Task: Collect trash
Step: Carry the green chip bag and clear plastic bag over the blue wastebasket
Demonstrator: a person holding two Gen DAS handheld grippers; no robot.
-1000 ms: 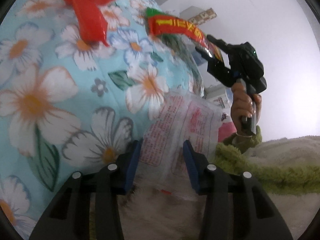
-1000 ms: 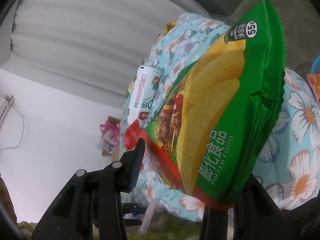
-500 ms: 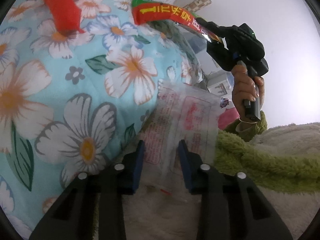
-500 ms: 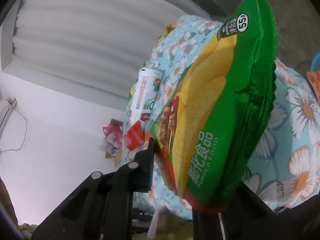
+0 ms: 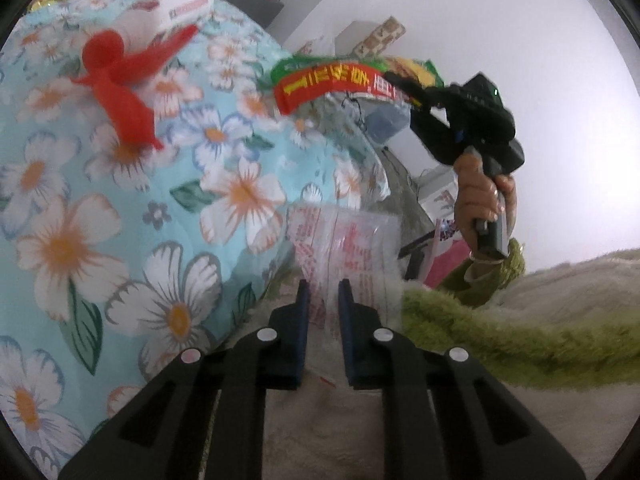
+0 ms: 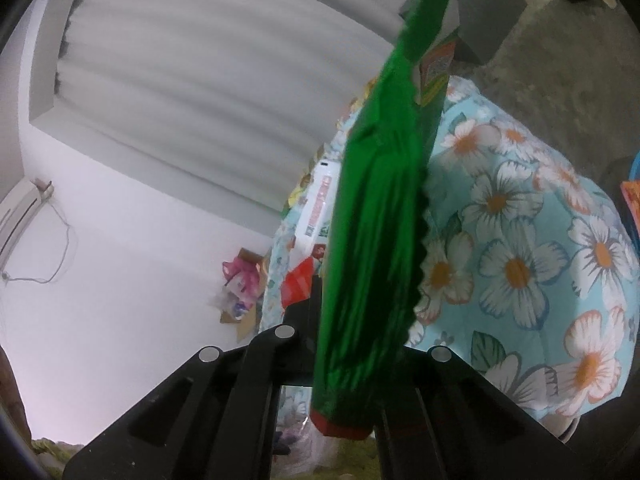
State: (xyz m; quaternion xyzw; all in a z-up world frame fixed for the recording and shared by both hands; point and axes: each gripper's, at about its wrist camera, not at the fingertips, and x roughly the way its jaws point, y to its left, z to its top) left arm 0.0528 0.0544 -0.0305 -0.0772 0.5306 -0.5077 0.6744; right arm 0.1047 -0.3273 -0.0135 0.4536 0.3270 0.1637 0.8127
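The left gripper (image 5: 323, 292) was closing narrowly on a clear printed wrapper (image 5: 352, 240). At 2 o'clock, the right gripper (image 5: 396, 80) stood clamped on a green chip bag (image 6: 372, 248) above the floral quilt (image 5: 120, 208).

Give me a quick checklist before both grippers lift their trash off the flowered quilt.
1. Right gripper shut on the green chip bag: ok.
2. Left gripper jaws closing with the clear printed wrapper between them; firm pinch: cannot tell.
3. Chip bag clear of the flowered quilt: ok, it hangs in the air.
4. Clear wrapper lifted free of the fuzzy blanket: cannot tell.
5. Other trash left: not ok, a red wrapper and a white packet lie on the quilt.
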